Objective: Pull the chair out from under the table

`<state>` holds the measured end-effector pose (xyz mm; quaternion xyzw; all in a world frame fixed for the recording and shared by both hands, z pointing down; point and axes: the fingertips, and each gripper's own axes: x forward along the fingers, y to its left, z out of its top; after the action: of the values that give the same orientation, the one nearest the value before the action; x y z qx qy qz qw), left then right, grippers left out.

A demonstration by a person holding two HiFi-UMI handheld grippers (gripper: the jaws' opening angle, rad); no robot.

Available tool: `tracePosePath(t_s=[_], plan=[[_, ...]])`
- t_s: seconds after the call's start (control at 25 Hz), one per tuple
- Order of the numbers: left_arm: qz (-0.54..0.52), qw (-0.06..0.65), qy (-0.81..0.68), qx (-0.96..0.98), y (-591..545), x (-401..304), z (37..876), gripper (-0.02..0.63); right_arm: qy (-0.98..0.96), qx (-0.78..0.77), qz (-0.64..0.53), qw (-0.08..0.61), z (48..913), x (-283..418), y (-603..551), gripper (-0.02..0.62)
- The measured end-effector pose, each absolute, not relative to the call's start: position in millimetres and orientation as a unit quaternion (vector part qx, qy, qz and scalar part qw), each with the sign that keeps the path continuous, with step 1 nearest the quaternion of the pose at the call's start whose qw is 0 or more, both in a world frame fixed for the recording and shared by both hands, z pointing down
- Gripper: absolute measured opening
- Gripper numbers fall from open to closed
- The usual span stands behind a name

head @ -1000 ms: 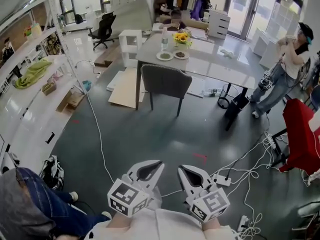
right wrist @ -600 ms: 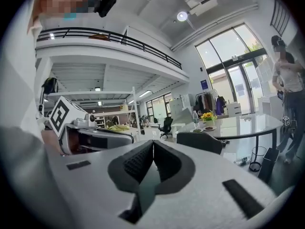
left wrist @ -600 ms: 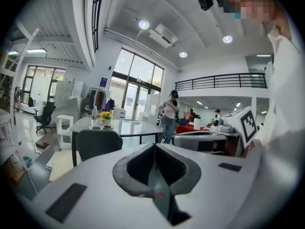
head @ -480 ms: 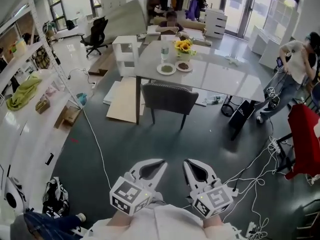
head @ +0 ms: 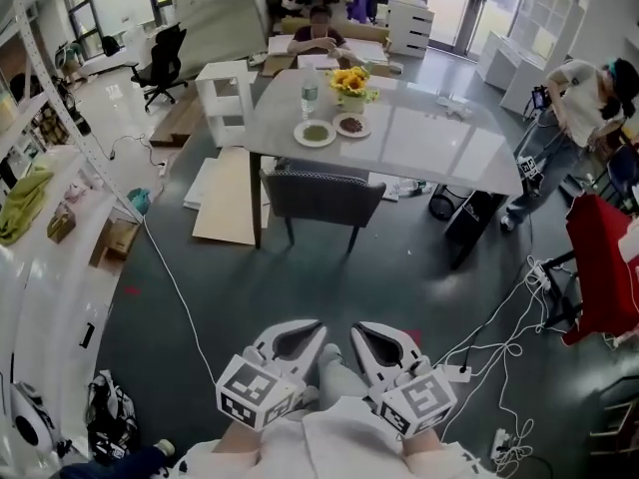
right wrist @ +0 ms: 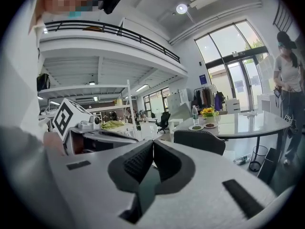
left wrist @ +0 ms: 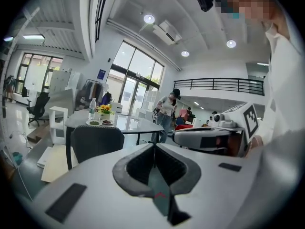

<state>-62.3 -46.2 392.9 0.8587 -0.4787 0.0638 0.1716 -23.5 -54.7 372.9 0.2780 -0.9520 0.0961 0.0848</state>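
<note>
A dark grey chair [head: 319,198] stands tucked against the near edge of a grey table [head: 439,143], its back toward me; it also shows in the left gripper view as the chair [left wrist: 96,143] and in the right gripper view as the chair [right wrist: 199,140]. My left gripper [head: 316,327] and right gripper [head: 355,328] hang side by side at the bottom of the head view, well short of the chair, over bare floor. Both are shut with nothing between the jaws. On the table stand yellow flowers [head: 351,78], a bottle [head: 310,90] and two plates [head: 316,133].
Cables [head: 504,352] trail over the floor at right, another cable [head: 175,287] at left. White shelving [head: 45,218] lines the left side. A person [head: 574,118] stands right of the table, another sits behind it. A red chair [head: 604,257] is at far right. Flat boards [head: 228,198] lie left of the table.
The chair and table have come nearer and lower in the head view as I moved toward them. Both grippers stayed shut and side by side.
</note>
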Motion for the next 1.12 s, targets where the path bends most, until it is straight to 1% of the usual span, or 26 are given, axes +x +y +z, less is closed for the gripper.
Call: tracePosePath(t_s=[0.2, 0.52, 0.8, 1.12], plan=[[0.066, 0.181, -0.469, 0.862, -82.8, -62.3, 402.6, 0.021, -0.951, 0.277, 0.102, 0.089, 381.7, -32.9, -92.8, 0.003], [0.072, 0.173, -0.482, 0.856, -170.1, -92.2, 398.0, 0.021, -0.955, 0.265, 0.099, 0.088, 376.1, -59.8, -178.3, 0.003], [0.073, 0.181, -0.498, 0.845, -232.8, -110.2, 400.9, 0.022, -0.955, 0.262, 0.099, 0.096, 378.1, -68.1, -244.1, 0.003], [0.070, 0.194, -0.515, 0.832, -281.6, -113.8, 412.8, 0.021, -0.957, 0.251, 0.103, 0.102, 386.9, -64.3, -297.5, 0.003]])
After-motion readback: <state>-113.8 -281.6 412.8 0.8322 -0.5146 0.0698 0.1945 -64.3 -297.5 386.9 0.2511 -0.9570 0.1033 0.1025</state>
